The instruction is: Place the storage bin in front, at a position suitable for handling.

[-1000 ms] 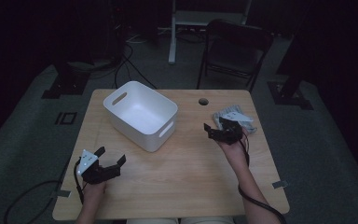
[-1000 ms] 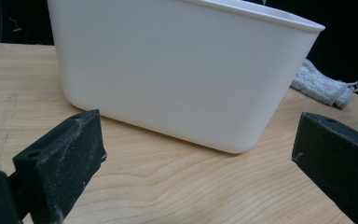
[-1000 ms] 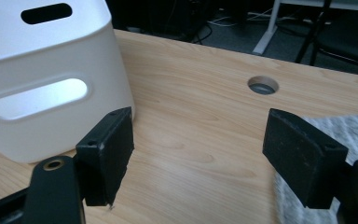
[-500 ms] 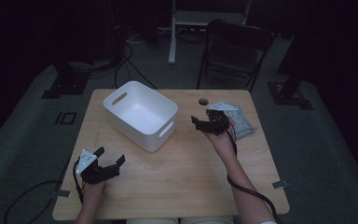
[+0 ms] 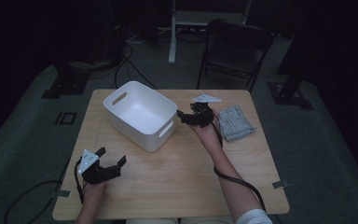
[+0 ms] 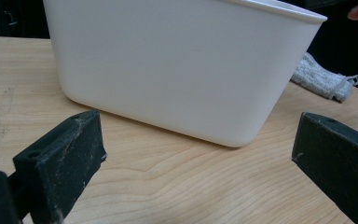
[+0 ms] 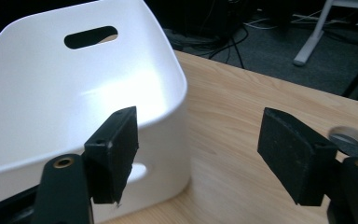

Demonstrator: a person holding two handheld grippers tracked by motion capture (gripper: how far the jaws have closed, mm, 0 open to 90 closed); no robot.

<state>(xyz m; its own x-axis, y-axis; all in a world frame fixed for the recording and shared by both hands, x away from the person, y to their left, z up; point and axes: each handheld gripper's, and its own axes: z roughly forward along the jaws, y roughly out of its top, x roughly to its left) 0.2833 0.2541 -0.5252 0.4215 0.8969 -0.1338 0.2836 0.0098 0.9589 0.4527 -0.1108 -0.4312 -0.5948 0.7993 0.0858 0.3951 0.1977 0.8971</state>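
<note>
The right gripper (image 5: 189, 116), jaws wide but just narrowing on nothing, nears the white bin's (image 5: 142, 114) end at its 9 o'clock; the grey cloth (image 5: 235, 122) lies at its 3 o'clock. Next, I'd judge, clamping the bin wall. The left gripper (image 5: 112, 158) gapes empty.

A folding chair (image 5: 237, 49) stands behind, perhaps black.
</note>
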